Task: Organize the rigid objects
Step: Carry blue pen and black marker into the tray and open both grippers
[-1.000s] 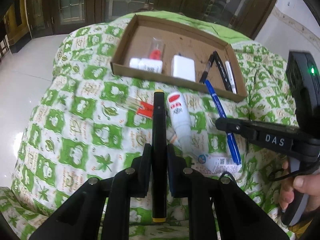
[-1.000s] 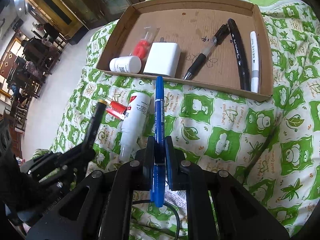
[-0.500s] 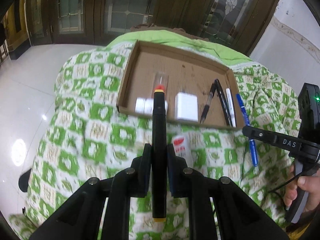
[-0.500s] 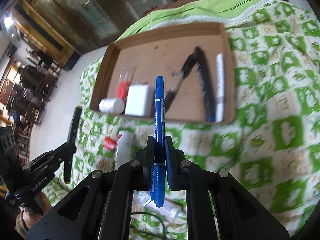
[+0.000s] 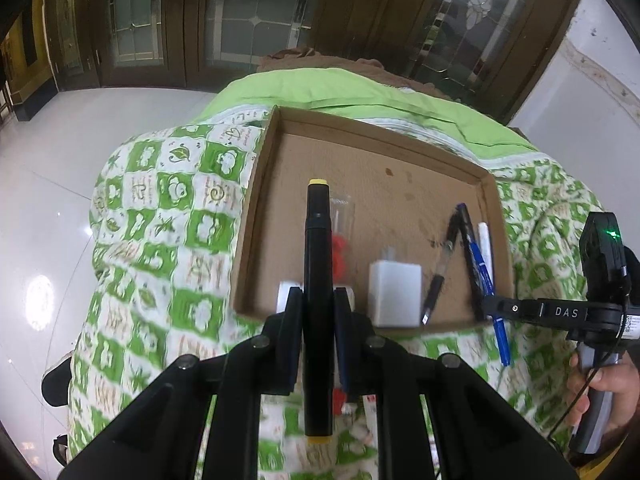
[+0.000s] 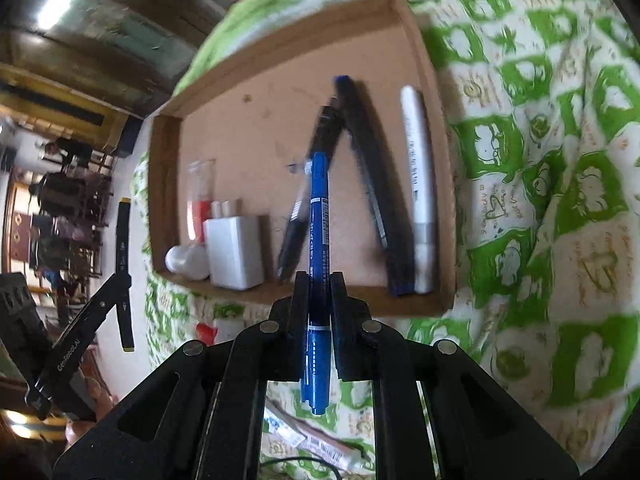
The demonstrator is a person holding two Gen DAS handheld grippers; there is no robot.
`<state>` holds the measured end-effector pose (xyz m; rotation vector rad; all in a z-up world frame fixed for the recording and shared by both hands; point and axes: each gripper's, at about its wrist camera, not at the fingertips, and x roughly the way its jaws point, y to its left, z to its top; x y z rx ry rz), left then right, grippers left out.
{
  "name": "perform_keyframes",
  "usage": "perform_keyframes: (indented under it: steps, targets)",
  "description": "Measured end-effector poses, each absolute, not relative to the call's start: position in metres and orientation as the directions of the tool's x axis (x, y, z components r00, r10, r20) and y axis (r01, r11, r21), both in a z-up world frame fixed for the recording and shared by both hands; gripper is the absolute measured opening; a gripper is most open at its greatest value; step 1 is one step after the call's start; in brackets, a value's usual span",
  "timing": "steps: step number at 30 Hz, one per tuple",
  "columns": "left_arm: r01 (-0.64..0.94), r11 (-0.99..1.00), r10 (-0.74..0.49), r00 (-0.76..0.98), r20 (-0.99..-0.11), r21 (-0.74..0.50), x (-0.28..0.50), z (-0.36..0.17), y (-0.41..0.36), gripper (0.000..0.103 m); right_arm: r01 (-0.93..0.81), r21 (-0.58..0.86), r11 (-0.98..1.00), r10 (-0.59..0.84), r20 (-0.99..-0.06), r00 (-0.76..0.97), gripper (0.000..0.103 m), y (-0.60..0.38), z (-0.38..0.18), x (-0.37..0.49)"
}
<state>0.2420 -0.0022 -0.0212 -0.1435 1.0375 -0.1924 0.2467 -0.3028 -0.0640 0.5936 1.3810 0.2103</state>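
Two pens ride above the cardboard tray (image 5: 256, 216): left hand-held gripper (image 5: 317, 312) clamps the black marker (image 5: 318, 264), right hand-held gripper (image 6: 319, 292) clamps the blue pen (image 6: 319, 216). Best lower each flat beside the pens already in the tray before releasing.

Floor: pale polished tiles (image 5: 52, 184); glossy, with a round spot of light reflected at the left
Doors: dark wooden doors (image 5: 248, 20) along the far side; leaded glass panels set in them
Wall: white wall (image 5: 580, 116) at the right; a patterned band runs across it
Bedding: green-and-white patterned quilt (image 5: 172, 200); plain green sheet (image 5: 320, 92) beyond it
Side room: dark chairs (image 6: 68, 216), blurred; ceiling light (image 6: 58, 4) glowing above
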Motion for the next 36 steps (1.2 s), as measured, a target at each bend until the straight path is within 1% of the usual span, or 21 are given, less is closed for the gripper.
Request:
perform_keyframes:
  steps: [5, 10, 16, 20, 24, 32, 36]
  targets:
    - [0.072, 0.974, -0.222, 0.470, -0.854, -0.214, 0.269, -0.032, -0.003, 0.014, 0.236, 0.487, 0.841, 0.451, -0.871, 0.194, 0.009, -0.311, -0.074, 0.265]
    - [0.077, 0.980, -0.199, 0.467, -0.862, -0.184, 0.291, -0.037, -0.008, 0.014, 0.238, 0.449, 0.861, 0.411, -0.891, 0.194, 0.009, -0.308, -0.079, 0.276]
    - [0.085, 0.985, -0.173, 0.474, -0.863, -0.151, 0.317, -0.044, -0.012, 0.014, 0.191, 0.413, 0.891, 0.374, -0.904, 0.209, 0.009, -0.299, -0.077, 0.290]
    - [0.101, 0.989, -0.142, 0.477, -0.867, -0.106, 0.331, -0.050, -0.019, 0.014, 0.160, 0.377, 0.912, 0.339, -0.914, 0.222, 0.009, -0.290, -0.080, 0.302]
    - [0.112, 0.991, -0.119, 0.489, -0.864, -0.073, 0.338, -0.053, -0.019, 0.014, 0.133, 0.345, 0.929, 0.306, -0.920, 0.244, 0.009, -0.281, -0.078, 0.309]
    - [0.097, 0.993, -0.103, 0.480, -0.871, -0.065, 0.340, -0.067, -0.012, 0.014, 0.106, 0.319, 0.942, 0.281, -0.920, 0.272, 0.009, -0.272, -0.079, 0.312]
    - [0.074, 0.994, -0.107, 0.486, -0.867, -0.081, 0.339, -0.068, -0.007, 0.015, 0.100, 0.323, 0.941, 0.283, -0.915, 0.287, 0.009, -0.271, -0.079, 0.311]
